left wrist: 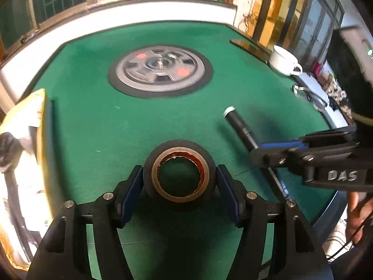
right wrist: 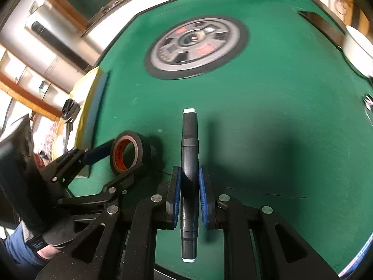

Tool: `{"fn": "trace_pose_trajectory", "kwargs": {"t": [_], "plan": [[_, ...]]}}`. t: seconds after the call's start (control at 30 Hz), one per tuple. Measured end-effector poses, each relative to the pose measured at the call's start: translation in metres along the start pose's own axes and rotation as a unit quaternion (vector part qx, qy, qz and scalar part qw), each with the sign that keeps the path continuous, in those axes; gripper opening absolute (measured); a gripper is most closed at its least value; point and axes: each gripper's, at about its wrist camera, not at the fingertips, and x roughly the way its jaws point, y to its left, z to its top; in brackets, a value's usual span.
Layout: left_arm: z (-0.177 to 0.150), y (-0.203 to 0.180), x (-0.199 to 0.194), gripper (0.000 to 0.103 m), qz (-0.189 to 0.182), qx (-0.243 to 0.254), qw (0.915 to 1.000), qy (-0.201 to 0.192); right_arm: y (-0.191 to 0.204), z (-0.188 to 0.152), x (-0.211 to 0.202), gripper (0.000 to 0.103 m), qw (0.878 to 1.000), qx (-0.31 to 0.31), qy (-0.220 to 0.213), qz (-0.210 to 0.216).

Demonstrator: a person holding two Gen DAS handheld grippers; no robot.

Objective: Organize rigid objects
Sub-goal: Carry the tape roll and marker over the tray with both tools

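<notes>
**A:** Looking down the left wrist view first: our left hand-held gripper point(left wrist: 179, 182) has the black tape roll point(left wrist: 179, 171) standing on edge between its blue pads point(left wrist: 131, 196), and the pads look pressed to the roll's sides. The green surface point(left wrist: 98, 121) sits under it, and a white mug point(left wrist: 284, 61) is way off at the far right edge. Our right hand-held gripper point(left wrist: 256, 155) shows up here too, clamped on the black marker point(left wrist: 240, 126).

**B:** Yep, the right wrist view backs that up. The marker runs straight along the fingers, gripped around its middle, white-capped end pointing away. The roll is just to its left, apart from it.

**A:** So we reckon we're mid-grasp on both, with nothing placed yet.

**B:** Agreed. Can't tell whether either is lifted. Next we need a drop spot, maybe that yellow box point(left wrist: 40, 107) on the left, keeping the two grippers from bumping.
</notes>
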Motion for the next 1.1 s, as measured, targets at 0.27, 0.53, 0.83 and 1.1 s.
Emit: {"fn": "trace_pose_trajectory", "kwargs": {"t": [0.27,0.53,0.83,1.1], "plan": [[-0.001,0.034,-0.037,0.062,0.018,-0.023,0.9988,-0.038,0.04,0.005,0.008,0.013,0.999,-0.031,-0.003,0.01],[-0.01,0.074,-0.064,0.062,0.039,-0.058,0.9955,-0.064,0.08,0.014,0.019,0.013,0.998,-0.051,0.002,0.022],[-0.03,0.13,-0.089,0.062,0.065,-0.108,0.989,-0.078,0.137,0.027,0.03,0.014,0.996,-0.077,0.002,0.054],[-0.044,0.184,-0.095,0.062,0.09,-0.145,0.9827,-0.073,0.189,0.038,0.056,0.014,0.991,-0.097,0.02,0.084]]}}
